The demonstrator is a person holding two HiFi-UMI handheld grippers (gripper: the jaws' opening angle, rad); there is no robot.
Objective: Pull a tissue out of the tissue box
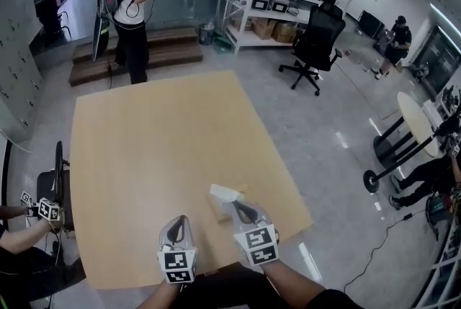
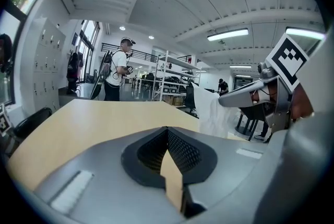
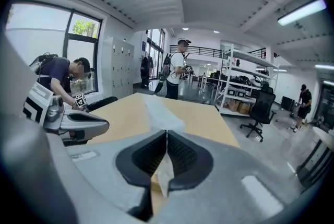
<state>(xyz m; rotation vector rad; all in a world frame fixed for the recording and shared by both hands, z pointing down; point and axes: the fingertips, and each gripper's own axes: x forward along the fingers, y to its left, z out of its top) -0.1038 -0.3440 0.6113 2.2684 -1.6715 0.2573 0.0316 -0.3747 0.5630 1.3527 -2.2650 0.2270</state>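
The right claw [image 3: 166, 137] is pinched shut on a white tissue [image 3: 163, 113]. One fold stands up ahead of its tips and another hangs below them, which is the sort of grip a pull needs. The tissue box [image 1: 220, 212] sits on the table [image 1: 144, 156] just under and ahead of this claw. The sheet seems to run from the claw down to the box, but the slot is hidden, so I cannot tell whether it is fully out or what else the box holds. The left claw [image 2: 167, 131], near the right one on its left, is closed on nothing and clear of the box. The box therefore looks unbraced and might lift with the sheet.
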